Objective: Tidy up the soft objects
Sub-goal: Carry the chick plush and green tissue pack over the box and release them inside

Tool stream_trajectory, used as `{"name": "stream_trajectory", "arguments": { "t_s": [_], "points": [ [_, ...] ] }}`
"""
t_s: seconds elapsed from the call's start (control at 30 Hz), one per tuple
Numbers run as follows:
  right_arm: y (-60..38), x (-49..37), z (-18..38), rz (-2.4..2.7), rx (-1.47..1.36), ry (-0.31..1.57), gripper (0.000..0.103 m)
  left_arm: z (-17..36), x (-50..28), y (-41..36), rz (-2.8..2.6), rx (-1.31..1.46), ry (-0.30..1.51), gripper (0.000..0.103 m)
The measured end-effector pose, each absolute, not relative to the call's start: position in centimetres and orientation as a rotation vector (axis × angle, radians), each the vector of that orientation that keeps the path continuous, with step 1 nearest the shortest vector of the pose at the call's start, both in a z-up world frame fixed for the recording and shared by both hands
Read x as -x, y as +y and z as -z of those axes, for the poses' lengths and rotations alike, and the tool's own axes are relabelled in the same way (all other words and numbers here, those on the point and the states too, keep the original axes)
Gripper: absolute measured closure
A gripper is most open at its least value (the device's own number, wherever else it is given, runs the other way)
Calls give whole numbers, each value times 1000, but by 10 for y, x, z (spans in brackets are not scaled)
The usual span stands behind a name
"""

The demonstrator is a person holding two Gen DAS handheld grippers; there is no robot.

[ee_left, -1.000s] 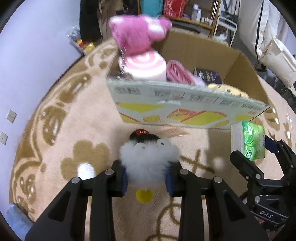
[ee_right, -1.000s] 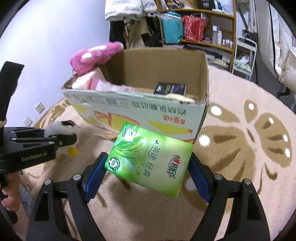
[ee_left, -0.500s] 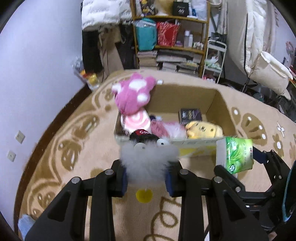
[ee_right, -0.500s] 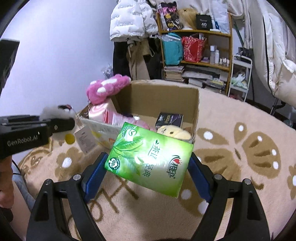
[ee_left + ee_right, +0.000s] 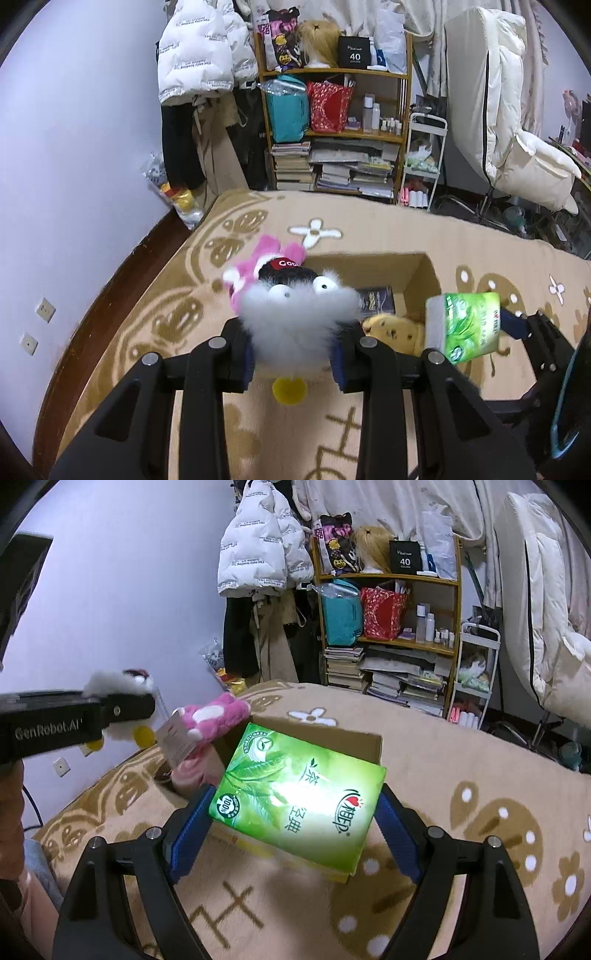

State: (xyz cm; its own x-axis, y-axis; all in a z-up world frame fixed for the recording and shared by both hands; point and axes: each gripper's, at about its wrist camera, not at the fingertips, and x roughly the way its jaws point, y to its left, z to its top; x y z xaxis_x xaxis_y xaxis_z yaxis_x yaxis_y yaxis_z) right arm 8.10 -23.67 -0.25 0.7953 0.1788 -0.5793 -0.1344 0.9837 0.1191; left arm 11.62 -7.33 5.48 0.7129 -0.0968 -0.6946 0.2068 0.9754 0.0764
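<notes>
Since the earlier frames both grippers have risen: the cardboard box, seen side-on a second ago, now lies below them with its open top in view.

Left wrist view: the left gripper (image 5: 294, 345) is clenched on a fluffy white toy (image 5: 297, 319) with googly eyes and a black-and-red cap, its blue pads pressed into the fur on both sides; a yellow disc hangs beneath it. Behind the toy, toward 12 o'clock, sits the cardboard box (image 5: 424, 273) on the beige patterned rug (image 5: 155, 325). A pink plush (image 5: 255, 267) pokes out at the box's 10 o'clock corner, and a yellow plush (image 5: 397, 330) and a dark packet (image 5: 376, 299) lie inside. At 3 o'clock the right gripper (image 5: 476, 328) carries a green tissue pack (image 5: 467, 325). A cluttered bookshelf (image 5: 336, 129) stands at 12 o'clock.

Right wrist view: the right gripper's fingers (image 5: 192, 819) grasp the green tissue pack, tilted, its ends against the blue pads. It hangs over the box, whose far wall shows just above it at 12 o'clock. At 9 o'clock the left gripper holds the white toy level with the pink plush, whose paper tag (image 5: 175, 738) dangles beside it.
</notes>
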Motion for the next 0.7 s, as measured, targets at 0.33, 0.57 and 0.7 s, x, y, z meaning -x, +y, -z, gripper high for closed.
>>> {"name": "stream_trajectory", "arguments": {
  "t_s": [0.33, 0.57, 0.7],
  "points": [
    [-238, -124, 7, -183, -43, 648, 14, -63, -163, -96, 200, -153, 768, 70],
    [-241, -146, 22, -200, -34, 685, 14, -39, -194, -109, 201, -187, 827, 67],
    [-244, -156, 32, -206, -36, 715, 14, -20, -208, -111, 195, -176, 882, 60]
  ]
}}
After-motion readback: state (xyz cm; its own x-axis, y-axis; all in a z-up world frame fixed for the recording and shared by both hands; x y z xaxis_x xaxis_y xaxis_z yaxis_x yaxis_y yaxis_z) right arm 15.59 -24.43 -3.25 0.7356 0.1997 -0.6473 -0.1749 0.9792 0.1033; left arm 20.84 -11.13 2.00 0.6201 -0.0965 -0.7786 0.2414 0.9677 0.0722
